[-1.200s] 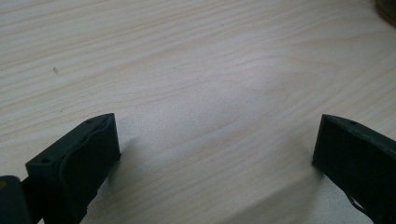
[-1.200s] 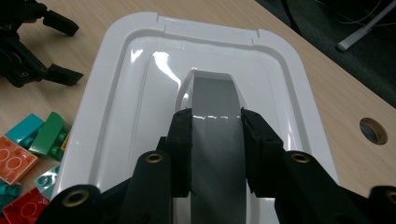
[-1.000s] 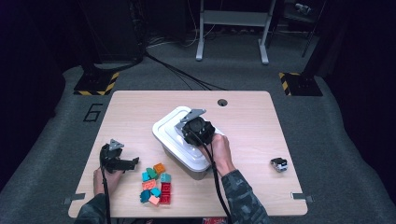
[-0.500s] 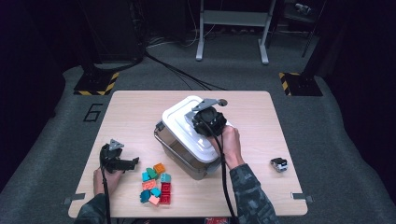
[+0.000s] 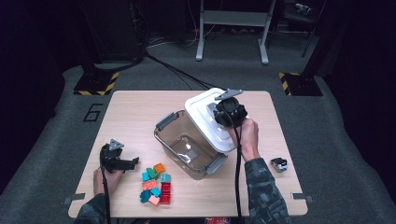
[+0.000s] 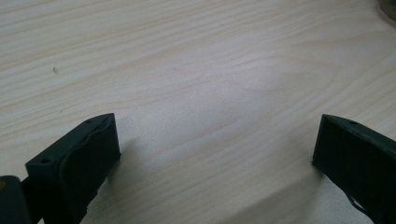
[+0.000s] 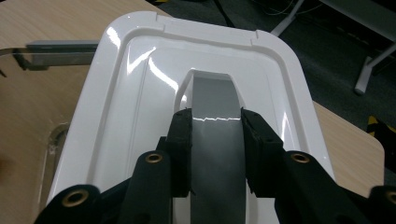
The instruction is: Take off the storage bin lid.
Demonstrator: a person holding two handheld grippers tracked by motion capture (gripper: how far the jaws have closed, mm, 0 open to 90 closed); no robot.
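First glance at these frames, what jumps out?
The white lid stands out first: the right gripper is shut on its grey handle and holds it tilted above the clear storage box at mid-table, so the empty interior shows. Next, the cluster of colourful toy bricks near the front edge. The left gripper rests beside them, jaws open over bare wood.

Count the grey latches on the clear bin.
2 latches on the clear bin: one at its far-left end, one at its near-right end, near the white lid. The lid may hide others.
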